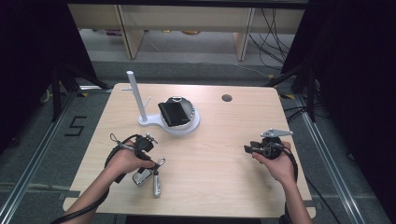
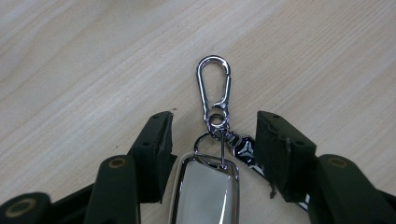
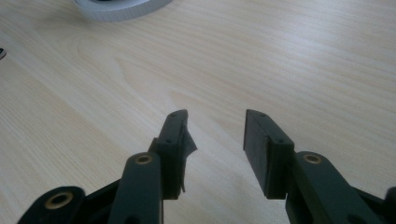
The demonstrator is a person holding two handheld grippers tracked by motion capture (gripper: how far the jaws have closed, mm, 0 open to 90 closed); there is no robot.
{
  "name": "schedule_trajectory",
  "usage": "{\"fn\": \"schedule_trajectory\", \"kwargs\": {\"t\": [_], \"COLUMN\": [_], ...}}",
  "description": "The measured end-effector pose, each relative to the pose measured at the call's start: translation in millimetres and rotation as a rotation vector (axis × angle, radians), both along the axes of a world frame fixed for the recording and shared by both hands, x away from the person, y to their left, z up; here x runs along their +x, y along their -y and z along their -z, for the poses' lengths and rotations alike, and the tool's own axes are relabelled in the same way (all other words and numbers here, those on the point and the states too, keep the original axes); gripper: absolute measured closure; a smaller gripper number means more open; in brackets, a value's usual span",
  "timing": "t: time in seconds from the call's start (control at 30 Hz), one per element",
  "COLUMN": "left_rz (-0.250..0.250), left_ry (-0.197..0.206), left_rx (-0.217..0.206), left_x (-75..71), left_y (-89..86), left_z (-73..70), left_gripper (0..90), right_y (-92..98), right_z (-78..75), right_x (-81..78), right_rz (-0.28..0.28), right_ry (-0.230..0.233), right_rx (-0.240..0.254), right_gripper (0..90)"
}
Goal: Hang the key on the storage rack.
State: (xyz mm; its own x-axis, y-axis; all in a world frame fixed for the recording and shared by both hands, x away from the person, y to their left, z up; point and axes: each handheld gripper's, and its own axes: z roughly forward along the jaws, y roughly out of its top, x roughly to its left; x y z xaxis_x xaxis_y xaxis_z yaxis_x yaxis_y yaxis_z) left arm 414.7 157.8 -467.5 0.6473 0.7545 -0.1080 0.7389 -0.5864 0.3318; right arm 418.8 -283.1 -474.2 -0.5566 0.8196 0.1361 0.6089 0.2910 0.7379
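Observation:
A bunch of keys lies near the table's front left: a chrome-framed key fob (image 1: 140, 177) (image 2: 208, 191), a silver carabiner (image 1: 159, 163) (image 2: 214, 84) and a small emblem tag (image 2: 244, 149). My left gripper (image 1: 148, 170) (image 2: 215, 130) points down over it with its jaws on either side of the fob's top end. The left pad is at the fob's edge, while a gap shows at the right pad, so the jaws are open. My right gripper (image 1: 250, 149) (image 3: 215, 135) hovers open over bare wood at the right, nothing between its fingers.
A white stand with an upright post (image 1: 135, 93) and a round base (image 1: 189, 126) (image 3: 121, 7) holds a black flat item (image 1: 173, 113) at the table's middle back. A silver cylinder (image 1: 156, 186) lies beside the fob. A cable hole (image 1: 227, 98) sits at the back right.

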Motion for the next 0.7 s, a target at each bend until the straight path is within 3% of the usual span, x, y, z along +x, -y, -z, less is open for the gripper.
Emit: {"fn": "schedule_trajectory", "kwargs": {"t": [0.13, 0.3, 0.43, 0.47, 0.5, 0.53, 0.6, 0.7], "left_rz": [-0.001, -0.003, -0.007, -0.021, 0.001, -0.018, -0.006, -0.002], "left_ry": [-0.045, -0.070, -0.084, -0.106, -0.110, -0.122, -0.168, -0.179], "left_rx": [0.026, 0.051, 0.036, 0.041, 0.048, 0.032, 0.029, 0.031], "left_x": [2.7, 5.3, 6.7, 6.5, 8.7, 8.7, 10.9, 12.8], "left_y": [5.4, 10.3, 12.8, 13.6, 12.8, 13.5, 13.3, 13.5], "left_z": [2.7, 8.6, 9.5, 8.7, 8.4, 9.4, 9.4, 9.6], "left_gripper": [48.7, 52.4, 54.3, 55.6, 56.8, 58.1, 58.8, 58.2], "right_y": [-0.2, -0.6, -1.9, -2.4, -2.6, -2.7, -2.5, -2.0], "right_z": [0.9, 1.8, 2.6, 2.8, 3.0, 3.2, 3.5, 3.2], "right_x": [1.6, 2.1, 0.9, 0.8, 0.7, 0.9, 1.0, 0.7], "right_rz": [-0.011, -0.022, -0.013, -0.010, -0.010, -0.012, -0.012, -0.011], "right_ry": [0.007, 0.012, -0.004, -0.010, -0.013, -0.012, -0.010, -0.016], "right_rx": [-0.010, -0.015, -0.004, 0.002, 0.003, 0.004, -0.002, -0.001], "right_gripper": [60.4, 60.2, 60.1, 60.0, 60.0, 59.9, 59.7, 59.7]}}
